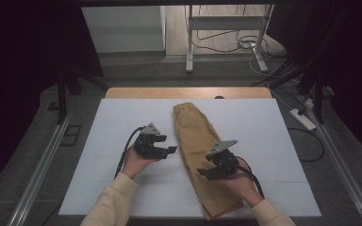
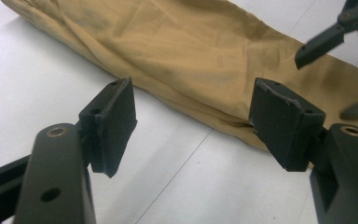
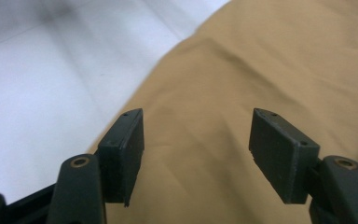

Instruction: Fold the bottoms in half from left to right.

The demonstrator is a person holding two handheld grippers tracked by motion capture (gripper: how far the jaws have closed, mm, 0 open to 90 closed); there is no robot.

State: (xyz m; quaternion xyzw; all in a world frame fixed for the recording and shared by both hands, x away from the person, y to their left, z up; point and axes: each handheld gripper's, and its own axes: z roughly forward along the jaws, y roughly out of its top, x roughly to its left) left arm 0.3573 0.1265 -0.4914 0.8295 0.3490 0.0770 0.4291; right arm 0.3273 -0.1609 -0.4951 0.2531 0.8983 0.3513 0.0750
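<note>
A pair of tan trousers (image 1: 195,136), folded lengthwise, lies on the white table cover (image 1: 108,117), waistband at the far end. My left gripper (image 1: 168,149) is open just left of the trousers, over bare white cover. In the left gripper view its jaws (image 2: 193,123) frame the trousers' near edge (image 2: 191,56), with nothing between them. My right gripper (image 1: 206,173) hovers open over the lower part of the trousers. In the right gripper view it (image 3: 196,140) hangs above the tan cloth (image 3: 270,60), not holding anything. The right gripper's jaw tips (image 2: 321,44) appear in the left gripper view.
The white cover sits on a wooden table (image 1: 132,92). Metal rails (image 1: 37,174) run along both sides. Beyond the far edge stand a frame's legs (image 1: 189,52) and cables (image 1: 245,44); a power strip (image 1: 302,118) lies on the floor at right.
</note>
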